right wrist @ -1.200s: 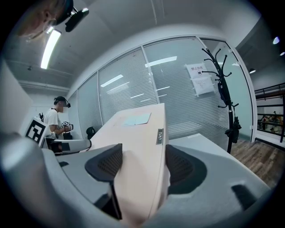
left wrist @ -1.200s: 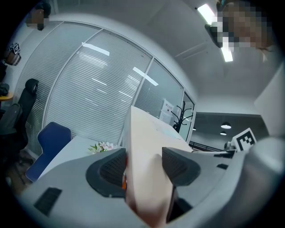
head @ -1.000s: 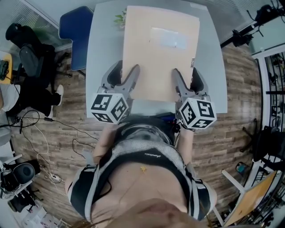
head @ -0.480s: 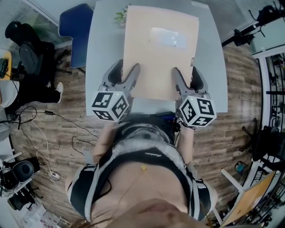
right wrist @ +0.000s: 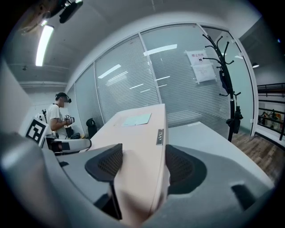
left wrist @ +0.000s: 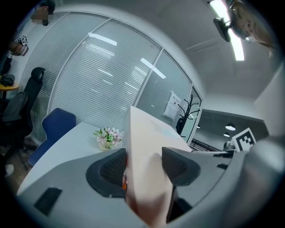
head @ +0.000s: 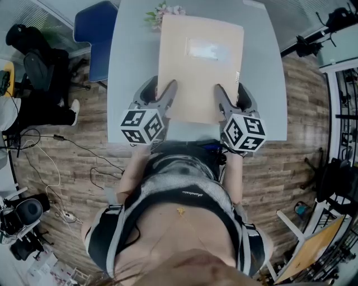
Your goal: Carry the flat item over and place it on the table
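Observation:
A flat tan cardboard box [head: 201, 67] with a pale label on top is held level over the grey table [head: 128, 56]. My left gripper [head: 156, 92] is shut on its near left edge and my right gripper [head: 232, 95] on its near right edge. In the left gripper view the box [left wrist: 142, 133] fills the gap between the dark pads of the left gripper [left wrist: 144, 167]. The right gripper view shows the box [right wrist: 138, 133] clamped the same way in the right gripper [right wrist: 142, 167]. Whether the box touches the table I cannot tell.
A small pot of pink flowers [head: 162, 11] stands at the table's far edge, just beyond the box. A blue chair [head: 92, 33] is at the far left, and a black office chair [head: 33, 61] further left. Cables lie on the wood floor. A person [right wrist: 55, 116] stands by the glass wall.
Both grippers and the box have shifted a little forward over the table and look lower. The flower pot shows more fully beyond the box's far edge.

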{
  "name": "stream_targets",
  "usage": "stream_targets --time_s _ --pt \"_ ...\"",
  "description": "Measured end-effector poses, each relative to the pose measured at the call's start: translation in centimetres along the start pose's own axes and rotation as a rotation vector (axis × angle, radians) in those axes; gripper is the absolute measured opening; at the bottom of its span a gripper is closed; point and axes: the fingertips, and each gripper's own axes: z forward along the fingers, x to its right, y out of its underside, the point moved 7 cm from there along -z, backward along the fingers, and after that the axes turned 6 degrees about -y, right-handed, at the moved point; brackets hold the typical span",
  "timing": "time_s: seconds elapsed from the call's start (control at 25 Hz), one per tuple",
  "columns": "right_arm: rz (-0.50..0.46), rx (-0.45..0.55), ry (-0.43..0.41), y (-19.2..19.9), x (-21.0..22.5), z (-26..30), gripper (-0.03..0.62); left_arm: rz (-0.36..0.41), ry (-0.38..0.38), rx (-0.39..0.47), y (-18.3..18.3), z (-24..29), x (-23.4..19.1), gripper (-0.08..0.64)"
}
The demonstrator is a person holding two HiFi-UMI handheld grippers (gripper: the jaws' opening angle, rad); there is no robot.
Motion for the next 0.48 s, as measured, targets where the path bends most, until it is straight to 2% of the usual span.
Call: stream_targets --time_s 0.48 --pt "0.081 -0.116 0.012 6.3 2.3 4.1 0.305 -0.036 -0.060 -0.124 5.9 3.0 -3.1 0.247"
